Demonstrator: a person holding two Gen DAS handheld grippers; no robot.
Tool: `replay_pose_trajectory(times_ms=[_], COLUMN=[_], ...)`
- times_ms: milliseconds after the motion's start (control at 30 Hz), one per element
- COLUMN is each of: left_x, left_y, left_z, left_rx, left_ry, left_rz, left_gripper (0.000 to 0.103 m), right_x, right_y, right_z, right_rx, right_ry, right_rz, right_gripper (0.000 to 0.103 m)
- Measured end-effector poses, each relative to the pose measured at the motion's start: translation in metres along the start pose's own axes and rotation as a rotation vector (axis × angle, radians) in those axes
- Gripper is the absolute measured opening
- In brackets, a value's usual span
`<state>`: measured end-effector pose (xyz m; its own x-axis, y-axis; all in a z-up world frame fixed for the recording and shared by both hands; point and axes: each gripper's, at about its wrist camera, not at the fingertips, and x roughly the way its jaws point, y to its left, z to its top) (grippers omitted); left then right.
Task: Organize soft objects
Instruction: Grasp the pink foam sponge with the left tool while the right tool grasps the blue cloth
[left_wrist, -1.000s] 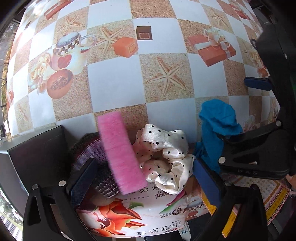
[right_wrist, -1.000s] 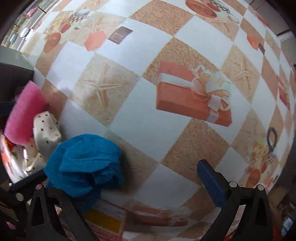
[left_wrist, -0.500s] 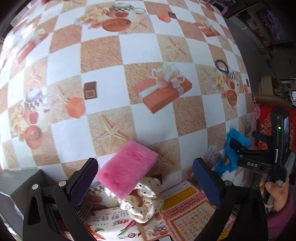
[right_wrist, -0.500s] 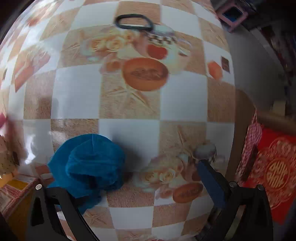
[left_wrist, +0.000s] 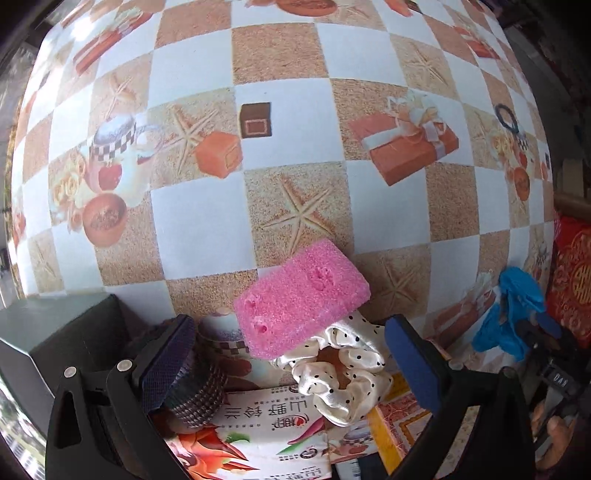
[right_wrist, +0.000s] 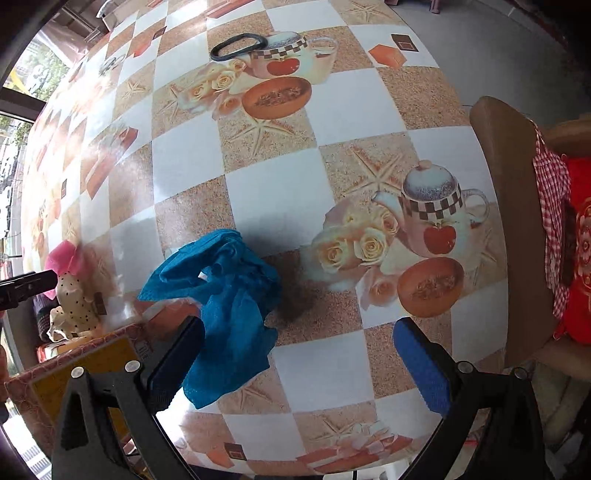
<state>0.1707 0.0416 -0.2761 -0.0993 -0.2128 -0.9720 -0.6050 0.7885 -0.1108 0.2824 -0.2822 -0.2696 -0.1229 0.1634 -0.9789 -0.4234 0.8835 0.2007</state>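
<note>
My right hand-held gripper (right_wrist: 295, 362) is wide, the blue cloth (right_wrist: 221, 306) draped against its left finger. I'd centre it, then pinch. Left hand-held gripper (left_wrist: 288, 362) gapes empty over the sponge (left_wrist: 301, 297).

just beyond the left gripper (left_wrist: 290, 365), the pink sponge (left_wrist: 301, 297) hides part of the dotted white scrunchie (left_wrist: 341, 373). its left finger (left_wrist: 166, 363) covers most of a dark knitted item (left_wrist: 197, 391), kind unclear. the printed box (left_wrist: 258, 435) below is cut off by the frame edge. the blue cloth (right_wrist: 225, 306) hides part of the right gripper (right_wrist: 297, 363)'s left finger; whether they touch is unclear.
</note>
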Motion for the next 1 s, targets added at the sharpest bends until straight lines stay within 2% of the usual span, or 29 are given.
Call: replay_pose_trajectory(times_ms=[67, 167, 233, 300, 400, 500, 667, 767, 1000], left_x=[0.008, 0.021, 0.03, 0.031, 0.015, -0.004, -0.003, 0.006, 0.031], left_y=[0.009, 0.014, 0.015, 0.017, 0.019, 0.021, 0.033, 0.04, 0.017], left_z=[-0.001, 0.002, 0.006, 0.018, 0.037, 0.046, 0.03, 0.028, 0.027], left_rx=[-0.07, -0.068, -0.081, -0.111, -0.142, -0.147, -0.176, -0.2, -0.179], left_ry=[0.035, 0.087, 0.107, 0.092, 0.001, -0.04, 0.059, 0.093, 0.158], left_rz=[-0.047, -0.018, -0.038, -0.1, -0.178, -0.154, -0.132, -0.116, -0.09], left_gripper=[0.102, 0.102, 0.102, 0.101, 0.1, 0.1, 0.1, 0.1, 0.1], right_x=[-0.006, -0.009, -0.008, -0.006, -0.004, -0.008, -0.011, -0.007, 0.003], right_y=[0.005, 0.016, 0.025, 0.029, 0.028, 0.024, 0.016, 0.019, 0.042], right_z=[-0.008, -0.009, -0.012, -0.013, -0.01, -0.002, 0.005, 0.009, 0.019], right_rx=[0.009, -0.03, -0.044, -0.036, -0.024, 0.0, -0.001, 0.001, -0.026], right_ry=[-0.011, -0.002, 0.011, 0.016, 0.002, -0.017, -0.015, -0.015, -0.01], right_rz=[0.031, 0.04, 0.031, 0.036, 0.016, 0.006, 0.016, 0.032, 0.043], right_gripper=[0.103, 0.103, 0.103, 0.103, 0.103, 0.103, 0.103, 0.103, 0.103])
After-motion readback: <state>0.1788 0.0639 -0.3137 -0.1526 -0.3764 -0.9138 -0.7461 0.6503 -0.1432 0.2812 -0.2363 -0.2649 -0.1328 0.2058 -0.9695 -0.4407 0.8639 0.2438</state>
